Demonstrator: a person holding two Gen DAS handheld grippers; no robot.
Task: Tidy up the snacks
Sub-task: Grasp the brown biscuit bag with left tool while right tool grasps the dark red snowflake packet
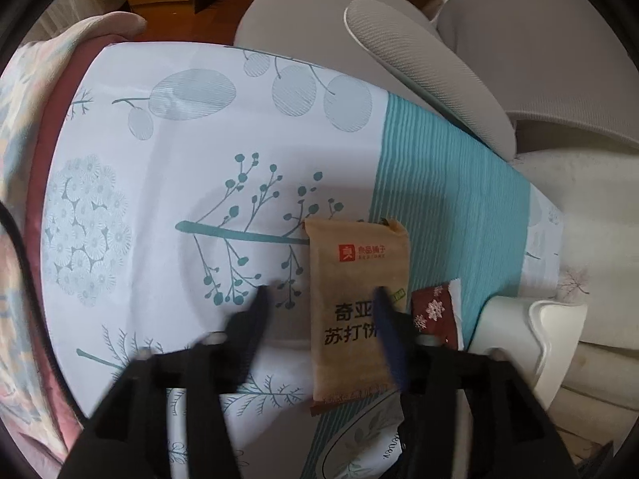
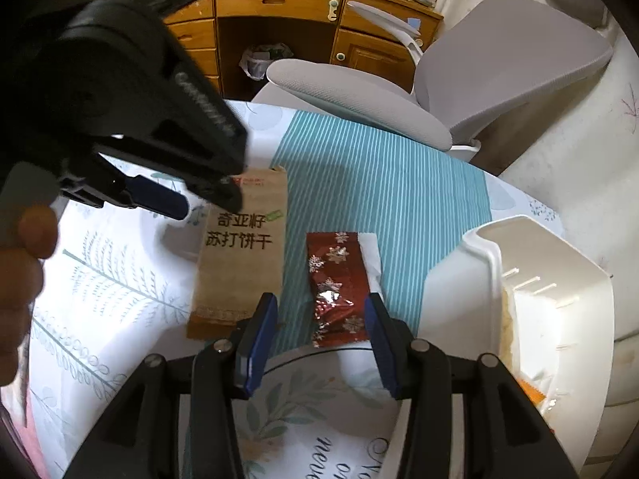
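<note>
A brown cracker packet with Chinese print lies flat on the tablecloth. A dark red snowflake packet lies just right of it. My left gripper is open above the brown packet, its right finger over the packet, its left finger beside it. My right gripper is open, its fingers either side of the red packet's near end. A white plastic basket stands to the right with some snacks inside.
The round table wears a white and teal patterned cloth. A grey office chair stands behind the table. A wooden desk with a bin under it is at the back.
</note>
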